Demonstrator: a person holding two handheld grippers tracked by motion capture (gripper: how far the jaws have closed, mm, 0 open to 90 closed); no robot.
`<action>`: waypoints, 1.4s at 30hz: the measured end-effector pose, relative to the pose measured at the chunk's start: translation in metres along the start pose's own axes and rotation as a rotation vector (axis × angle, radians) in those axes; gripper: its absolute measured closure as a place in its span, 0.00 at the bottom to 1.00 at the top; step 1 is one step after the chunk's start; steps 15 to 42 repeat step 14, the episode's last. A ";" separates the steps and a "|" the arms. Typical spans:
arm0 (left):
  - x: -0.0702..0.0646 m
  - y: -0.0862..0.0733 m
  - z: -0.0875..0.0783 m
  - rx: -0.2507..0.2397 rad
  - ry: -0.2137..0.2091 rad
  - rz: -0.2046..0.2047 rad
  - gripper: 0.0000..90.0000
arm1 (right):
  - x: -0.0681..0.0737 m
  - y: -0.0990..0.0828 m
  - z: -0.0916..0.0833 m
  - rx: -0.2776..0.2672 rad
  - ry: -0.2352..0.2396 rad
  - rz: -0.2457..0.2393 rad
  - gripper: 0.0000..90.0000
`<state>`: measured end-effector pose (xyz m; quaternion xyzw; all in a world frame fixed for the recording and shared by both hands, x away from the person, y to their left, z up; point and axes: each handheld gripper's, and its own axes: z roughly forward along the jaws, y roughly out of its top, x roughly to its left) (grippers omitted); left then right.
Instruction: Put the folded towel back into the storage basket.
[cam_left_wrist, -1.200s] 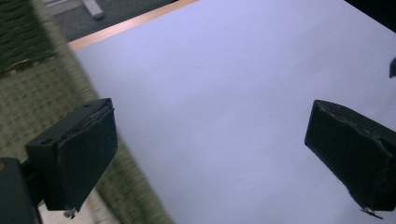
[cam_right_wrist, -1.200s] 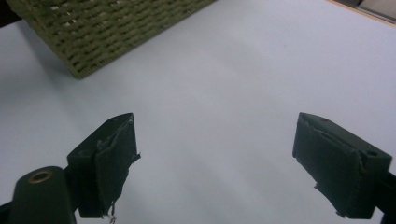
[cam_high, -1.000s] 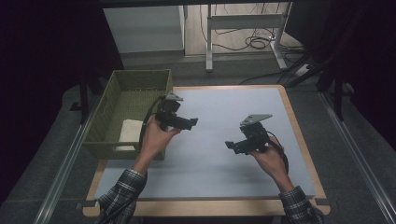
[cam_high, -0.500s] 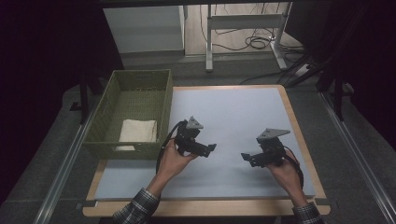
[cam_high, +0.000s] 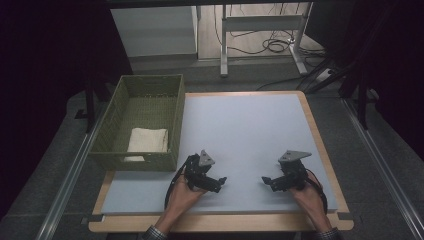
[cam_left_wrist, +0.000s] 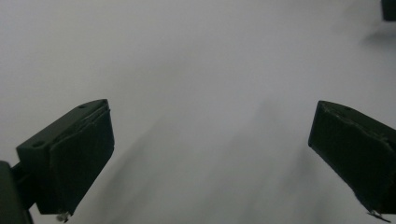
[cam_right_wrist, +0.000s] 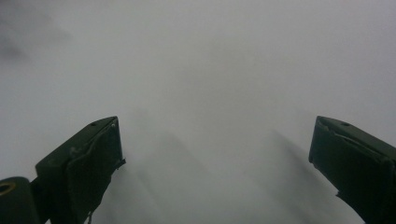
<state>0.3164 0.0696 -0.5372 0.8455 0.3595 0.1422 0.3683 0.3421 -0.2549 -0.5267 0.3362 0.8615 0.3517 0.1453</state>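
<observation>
Both grippers down low, empty, jaws spread wide.
My left gripper (cam_high: 221, 180) and right gripper (cam_high: 266, 180) hung over the mat (cam_high: 240, 135); the folded cloth (cam_high: 147, 140) sat in the basket (cam_high: 176, 117), and dipping further risked scraping the mat.

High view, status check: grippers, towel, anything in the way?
Left gripper and right gripper open, empty, low over the mat. Folded towel lies in the basket. Nothing between them.

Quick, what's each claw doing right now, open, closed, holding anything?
Left claw: open, nothing between its jaws, over the bare table.
Right claw: open, its jaws have just been opening, nothing between them.
</observation>
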 end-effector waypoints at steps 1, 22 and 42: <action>0.000 0.000 0.000 0.000 0.000 0.000 0.00 | 0.000 0.000 0.000 0.000 0.000 0.000 0.03; 0.009 -0.010 0.004 0.047 0.018 -0.035 0.00 | 0.003 -0.005 0.004 0.010 -0.024 -0.020 0.02; 0.009 -0.010 0.004 0.047 0.018 -0.035 0.00 | 0.003 -0.005 0.004 0.010 -0.024 -0.020 0.02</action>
